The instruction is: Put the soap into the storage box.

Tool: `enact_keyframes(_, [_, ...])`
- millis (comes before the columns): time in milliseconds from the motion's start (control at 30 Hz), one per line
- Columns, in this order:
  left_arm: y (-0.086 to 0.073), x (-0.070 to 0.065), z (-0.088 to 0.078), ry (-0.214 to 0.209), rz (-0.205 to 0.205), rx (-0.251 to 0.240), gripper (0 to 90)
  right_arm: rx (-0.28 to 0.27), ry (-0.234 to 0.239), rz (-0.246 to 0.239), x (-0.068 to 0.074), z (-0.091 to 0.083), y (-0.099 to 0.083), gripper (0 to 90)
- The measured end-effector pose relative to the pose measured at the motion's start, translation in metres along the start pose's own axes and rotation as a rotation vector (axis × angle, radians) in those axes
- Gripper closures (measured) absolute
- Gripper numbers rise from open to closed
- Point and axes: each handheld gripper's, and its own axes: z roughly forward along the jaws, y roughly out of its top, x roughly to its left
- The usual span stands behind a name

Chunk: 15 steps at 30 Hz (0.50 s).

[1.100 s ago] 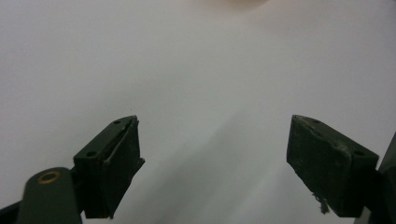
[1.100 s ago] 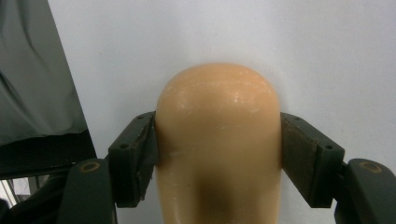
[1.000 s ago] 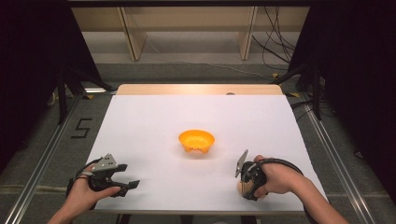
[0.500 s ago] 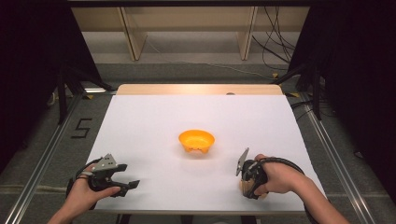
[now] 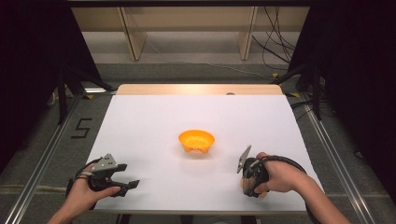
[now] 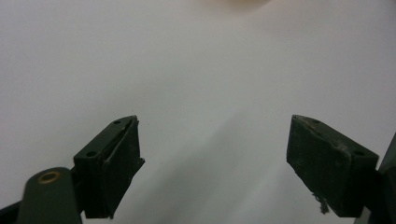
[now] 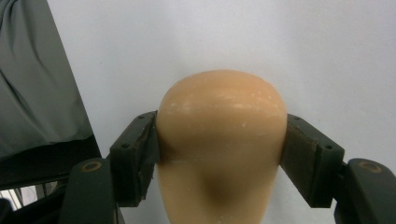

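Since a second ago almost nothing has moved: the right gripper (image 5: 250,183) has only shifted slightly at the table's near right edge, and the left gripper (image 5: 122,181) stays at the near left. The right gripper's jaws are clamped on a smooth, rounded peach-coloured object (image 7: 221,140). The left gripper's jaws are spread wide over the bare white table (image 5: 154,121). An orange bowl (image 5: 196,141) sits at the table's centre, well apart from both.

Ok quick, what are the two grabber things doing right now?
Left gripper: open, nothing between its jaws.
Right gripper: shut on a smooth peach-coloured rounded object.
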Motion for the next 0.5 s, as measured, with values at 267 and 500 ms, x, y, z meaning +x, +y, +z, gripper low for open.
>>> enact_keyframes(267, [0.0000,-0.0002,0.0001,-0.004,-0.004,-0.005,17.2,-0.021,0.010,-0.007,-0.0019,-0.0008,-0.0003,33.6])
enact_keyframes(500, [-0.0001,0.0001,0.0002,-0.002,-0.001,0.000,17.3,-0.051,-0.001,0.004,-0.0017,-0.0051,0.0002,33.7])
